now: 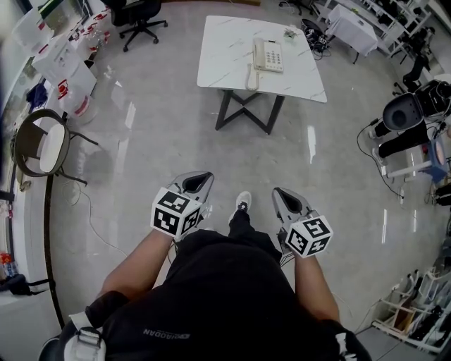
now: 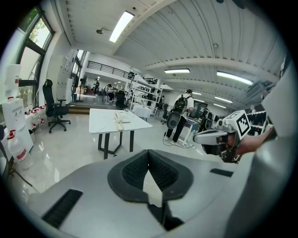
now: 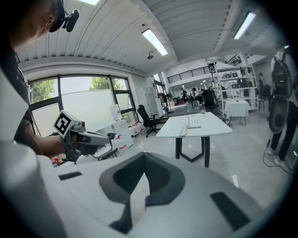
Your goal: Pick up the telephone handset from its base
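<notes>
A beige telephone base sits on a white table far ahead across the floor. Its handset lies beside the base, toward the table's near edge. The left gripper view shows the telephone small and distant, and the right gripper view shows the base and handset. My left gripper and right gripper are held in front of my body, well short of the table. Both are shut with nothing between the pads. Each gripper view shows the other gripper at its side.
A black office chair stands at the back left, and white boxes and a round chair line the left side. Black equipment and cables fill the right. A person with a backpack stands beyond the table.
</notes>
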The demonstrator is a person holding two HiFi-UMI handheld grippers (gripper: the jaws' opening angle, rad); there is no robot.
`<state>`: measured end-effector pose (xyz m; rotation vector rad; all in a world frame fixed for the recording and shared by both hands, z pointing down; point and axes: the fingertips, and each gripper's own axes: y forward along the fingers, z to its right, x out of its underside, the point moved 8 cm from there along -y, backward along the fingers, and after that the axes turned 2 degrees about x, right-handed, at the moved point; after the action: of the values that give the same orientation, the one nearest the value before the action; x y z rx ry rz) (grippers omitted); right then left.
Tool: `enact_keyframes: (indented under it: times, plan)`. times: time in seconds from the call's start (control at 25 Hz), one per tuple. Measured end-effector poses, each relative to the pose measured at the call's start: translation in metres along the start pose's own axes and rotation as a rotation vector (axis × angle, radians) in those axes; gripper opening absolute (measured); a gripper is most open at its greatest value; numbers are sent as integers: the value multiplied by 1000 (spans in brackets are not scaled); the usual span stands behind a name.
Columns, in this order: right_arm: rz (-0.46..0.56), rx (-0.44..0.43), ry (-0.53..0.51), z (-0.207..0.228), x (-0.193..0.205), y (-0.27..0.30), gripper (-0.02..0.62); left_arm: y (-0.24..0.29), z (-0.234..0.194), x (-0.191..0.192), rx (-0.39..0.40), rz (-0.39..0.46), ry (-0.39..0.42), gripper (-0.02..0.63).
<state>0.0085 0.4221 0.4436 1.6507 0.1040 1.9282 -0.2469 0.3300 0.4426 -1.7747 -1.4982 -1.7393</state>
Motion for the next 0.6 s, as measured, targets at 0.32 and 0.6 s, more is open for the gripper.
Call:
enact_keyframes:
  times: [0.32,0.6]
  plan:
    - [21,-35,18,51,-30,44,0,49,-15,-26,-11,-26,-26,0]
    - [57,-68,4,108,-86,90,0,104,-39,-85,-37,4,-11,0]
